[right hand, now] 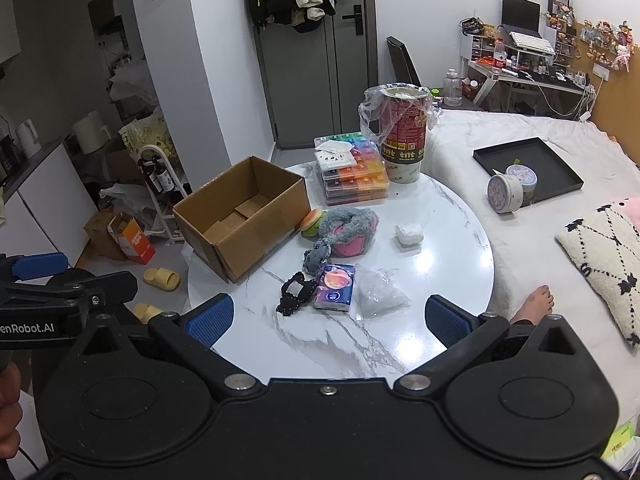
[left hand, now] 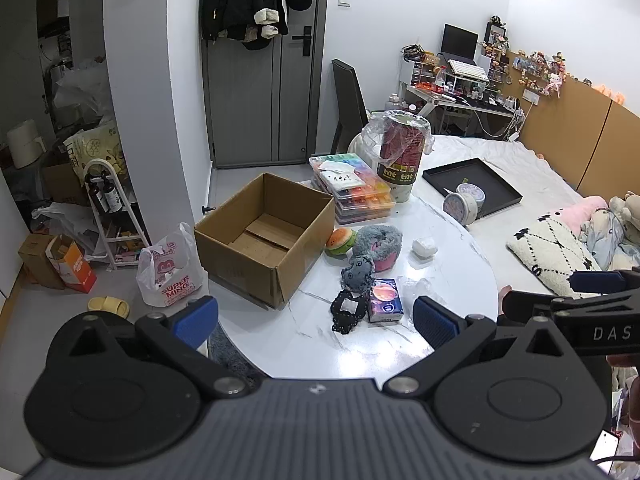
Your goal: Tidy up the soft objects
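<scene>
An open, empty cardboard box [left hand: 260,236] [right hand: 240,216] stands on the left of the round white marble table [left hand: 440,280] [right hand: 440,264]. Beside it lie a burger-shaped squishy [left hand: 340,241] [right hand: 313,222], a grey and pink plush [left hand: 378,246] [right hand: 350,228], a small grey plush [left hand: 357,273] [right hand: 316,258], a black lace piece [left hand: 347,312] [right hand: 294,298], a tissue pack [left hand: 385,300] [right hand: 335,287], a clear plastic bag [right hand: 380,298] and a white soft lump [left hand: 424,247] [right hand: 409,234]. My left gripper [left hand: 316,320] and right gripper [right hand: 330,320] are both open and empty, above the table's near edge.
Stacked colourful organiser boxes [left hand: 352,188] [right hand: 354,174] and a bag-lined red canister [left hand: 402,156] [right hand: 404,132] stand at the table's back. A bed with a black tray [left hand: 472,184] [right hand: 528,168] lies to the right. Bags, slippers and a rack clutter the floor on the left.
</scene>
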Demonstrator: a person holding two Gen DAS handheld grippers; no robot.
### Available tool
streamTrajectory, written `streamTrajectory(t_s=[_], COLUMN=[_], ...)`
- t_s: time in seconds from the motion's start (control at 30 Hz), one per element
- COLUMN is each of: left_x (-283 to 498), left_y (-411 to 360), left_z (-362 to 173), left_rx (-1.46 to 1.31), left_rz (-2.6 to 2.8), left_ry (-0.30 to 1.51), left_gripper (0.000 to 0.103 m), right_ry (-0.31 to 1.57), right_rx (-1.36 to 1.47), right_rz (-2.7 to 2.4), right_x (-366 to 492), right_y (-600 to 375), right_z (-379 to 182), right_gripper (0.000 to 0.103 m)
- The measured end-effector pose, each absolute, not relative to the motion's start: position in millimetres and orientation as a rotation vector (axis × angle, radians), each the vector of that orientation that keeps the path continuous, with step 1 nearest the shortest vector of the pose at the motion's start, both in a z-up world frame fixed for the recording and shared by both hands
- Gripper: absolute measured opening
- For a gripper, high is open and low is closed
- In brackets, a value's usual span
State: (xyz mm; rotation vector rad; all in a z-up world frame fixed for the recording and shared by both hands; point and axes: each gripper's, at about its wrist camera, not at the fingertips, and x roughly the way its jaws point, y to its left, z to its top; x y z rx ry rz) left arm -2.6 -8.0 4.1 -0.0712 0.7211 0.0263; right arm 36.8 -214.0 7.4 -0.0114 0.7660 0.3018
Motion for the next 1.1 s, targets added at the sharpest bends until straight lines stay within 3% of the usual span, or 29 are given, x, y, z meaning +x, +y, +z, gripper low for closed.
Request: streamTrajectory(t_s=[1.1], left_x=[-5.0], left_y=[-5.5], left_z=[2.7], left_rx=[-0.074], left_rz=[0.029], left_ry=[0.716], left_gripper=[0.103], right_ry=[0.769], right_rx=[-0.021], right_rz=[0.304], right_x=[35.9], right_y=[-211.9], right_z=[5.5], right_gripper=[0.103])
